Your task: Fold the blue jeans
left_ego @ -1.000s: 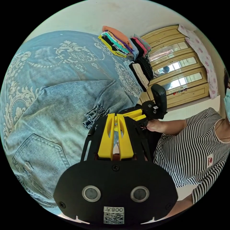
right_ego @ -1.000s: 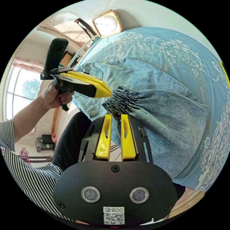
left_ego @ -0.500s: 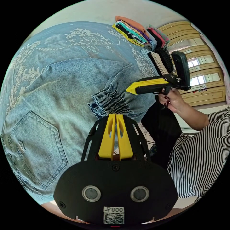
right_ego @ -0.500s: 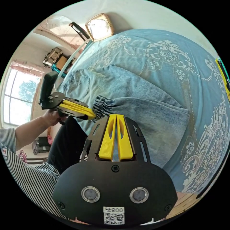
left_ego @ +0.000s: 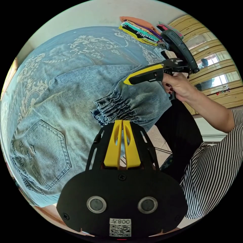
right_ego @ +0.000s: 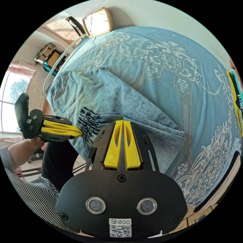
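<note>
The blue jeans (left_ego: 76, 106) lie on a blue patterned bedspread (left_ego: 83, 45), back pocket (left_ego: 43, 149) up, one leg doubled over. In the left gripper view my left gripper (left_ego: 122, 122) is shut on the gathered cuff (left_ego: 114, 106). My right gripper (left_ego: 126, 82), held in a hand, pinches the same leg end a little further along. The right gripper view has my right gripper (right_ego: 122, 122) shut on the jeans (right_ego: 131, 106), while the left gripper (right_ego: 79, 131) bites the gathered cuff (right_ego: 87, 121) at the bed's edge.
Stacks of folded clothes (left_ego: 138, 29) sit at the bed's far corner, in front of a wooden wardrobe (left_ego: 215, 76). A framed clock (right_ego: 97, 21) leans at the bed's other end. The person in a striped top (left_ego: 215, 167) stands against the bed's near edge.
Both grippers' jaws have closed on the leg end. They have spread apart along the cuff and drawn the leg a little further over the jeans.
</note>
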{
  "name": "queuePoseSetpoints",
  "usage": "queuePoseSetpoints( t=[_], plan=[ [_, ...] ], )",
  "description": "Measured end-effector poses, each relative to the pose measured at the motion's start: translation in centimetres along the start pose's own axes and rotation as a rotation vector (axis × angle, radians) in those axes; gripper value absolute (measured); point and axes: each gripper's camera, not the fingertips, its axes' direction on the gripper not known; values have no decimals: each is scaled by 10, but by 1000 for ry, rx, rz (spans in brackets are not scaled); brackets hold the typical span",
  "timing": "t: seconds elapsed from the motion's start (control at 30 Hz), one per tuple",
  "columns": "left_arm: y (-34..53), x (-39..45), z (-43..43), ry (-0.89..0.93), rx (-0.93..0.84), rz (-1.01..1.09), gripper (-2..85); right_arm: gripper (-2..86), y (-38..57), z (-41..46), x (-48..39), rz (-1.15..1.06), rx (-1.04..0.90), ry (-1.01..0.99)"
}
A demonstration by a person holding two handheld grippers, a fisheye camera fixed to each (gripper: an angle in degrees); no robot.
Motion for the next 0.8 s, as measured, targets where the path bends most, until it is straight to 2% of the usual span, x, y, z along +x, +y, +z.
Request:
queuePoseSetpoints(
  t=[0.1, 0.2, 0.4, 0.57, 0.8],
  plan=[
    [5, 0, 2, 45, 17, -40, 5, 2, 2, -8, 7, -37, 1, 21],
    [12, 13, -1, 39, 54, -30, 11, 2, 22, -30, 28, -8, 45, -67],
    [16, 63, 15, 136, 117, 58, 55, 12, 110, -64, 96, 168, 76, -143],
    [-4, 116, 44, 174, 90, 158, 79, 57, 176, -70, 154, 365, 85, -317],
    [-32, 177, 71, 110, 79, 251, 88, 65, 199, -55, 199, 419, 36, -537]
  ],
)
